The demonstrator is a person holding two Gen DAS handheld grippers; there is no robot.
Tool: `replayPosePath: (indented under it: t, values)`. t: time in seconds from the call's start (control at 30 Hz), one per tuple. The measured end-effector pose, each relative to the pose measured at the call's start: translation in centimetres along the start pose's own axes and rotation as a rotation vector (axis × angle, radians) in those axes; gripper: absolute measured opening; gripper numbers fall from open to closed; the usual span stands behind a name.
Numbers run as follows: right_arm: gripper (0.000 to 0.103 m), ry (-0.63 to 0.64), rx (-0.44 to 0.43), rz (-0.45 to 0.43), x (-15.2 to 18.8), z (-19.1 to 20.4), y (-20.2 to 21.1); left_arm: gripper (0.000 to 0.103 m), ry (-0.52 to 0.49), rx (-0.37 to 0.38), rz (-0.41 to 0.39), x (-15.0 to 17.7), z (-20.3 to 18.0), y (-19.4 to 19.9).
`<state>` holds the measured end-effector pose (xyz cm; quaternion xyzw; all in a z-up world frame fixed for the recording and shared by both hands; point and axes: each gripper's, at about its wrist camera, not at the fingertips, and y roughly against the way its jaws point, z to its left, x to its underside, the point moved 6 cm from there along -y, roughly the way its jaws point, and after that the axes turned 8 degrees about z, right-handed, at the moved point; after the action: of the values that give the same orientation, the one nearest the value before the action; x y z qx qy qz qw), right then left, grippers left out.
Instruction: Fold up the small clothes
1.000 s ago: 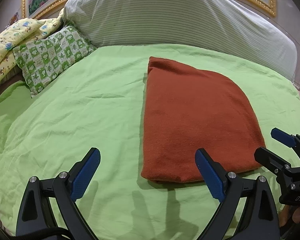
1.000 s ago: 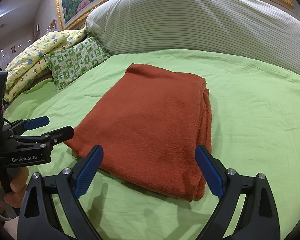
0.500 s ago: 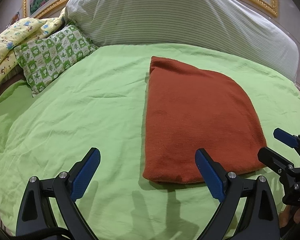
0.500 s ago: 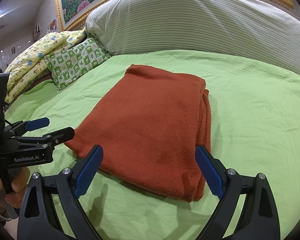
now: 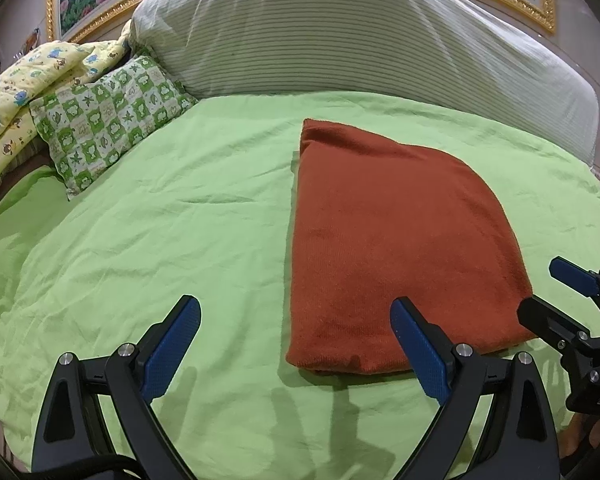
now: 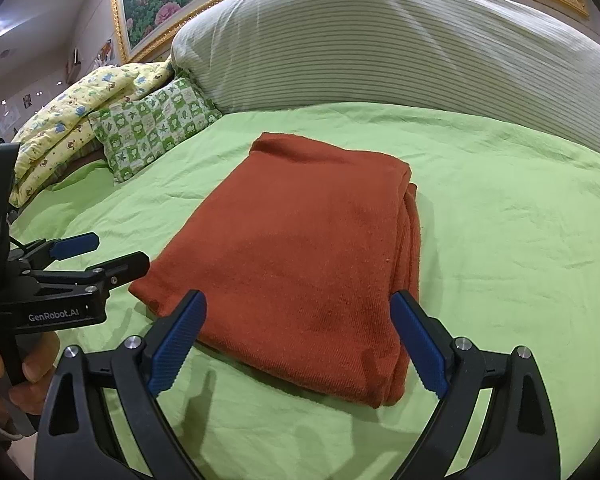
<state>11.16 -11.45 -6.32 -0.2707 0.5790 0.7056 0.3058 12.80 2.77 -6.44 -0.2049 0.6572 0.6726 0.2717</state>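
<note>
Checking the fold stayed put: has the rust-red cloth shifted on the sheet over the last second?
No. The rust-red cloth keeps its position relative to the checkered pillow; only slight camera drift.

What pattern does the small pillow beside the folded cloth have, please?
Green-and-white checks with leaf and animal prints on the small pillow, clearest in the left wrist view.

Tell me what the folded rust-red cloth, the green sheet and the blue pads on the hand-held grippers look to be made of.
Rust-red cloth: thick, matte, fuzzy knit or fleece, judging by its nap and fine ribbing. Green sheet: thin woven fabric, probably cotton, matte with fine creases. Blue pads: likely rubber or soft plastic, with a ridged grip texture, mounted on black rigid, plastic-looking fingers.
</note>
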Motion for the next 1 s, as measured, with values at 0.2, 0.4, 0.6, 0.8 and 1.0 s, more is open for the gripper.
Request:
replayPosePath:
  t: [0.2, 0.4, 0.6, 0.8, 1.0]
  values:
    - [0.093, -0.006, -0.006, -0.001, -0.4, -0.6, 0.1, 0.096, -0.003, 0.0, 0.011, -0.4, 0.0, -0.4]
    - [0.093, -0.013, -0.004, -0.004, -1.0, -1.2, 0.2, 0.096, -0.023, 0.013, 0.04, -0.9, -0.3, -0.8]
    - [0.093, -0.029, 0.001, 0.003, -1.5, -2.0, 0.1, 0.096, -0.039, 0.014, 0.06, -1.3, -0.5, -1.3]
    - [0.093, -0.038, 0.0, 0.01, -1.7, -2.3, -0.2, 0.096, -0.045, 0.012, 0.061, -1.5, -0.7, -1.4]
    - [0.093, -0.035, -0.002, 0.009, -1.7, -2.3, -0.1, 0.096, -0.045, 0.017, 0.067, -1.6, -0.6, -1.6]
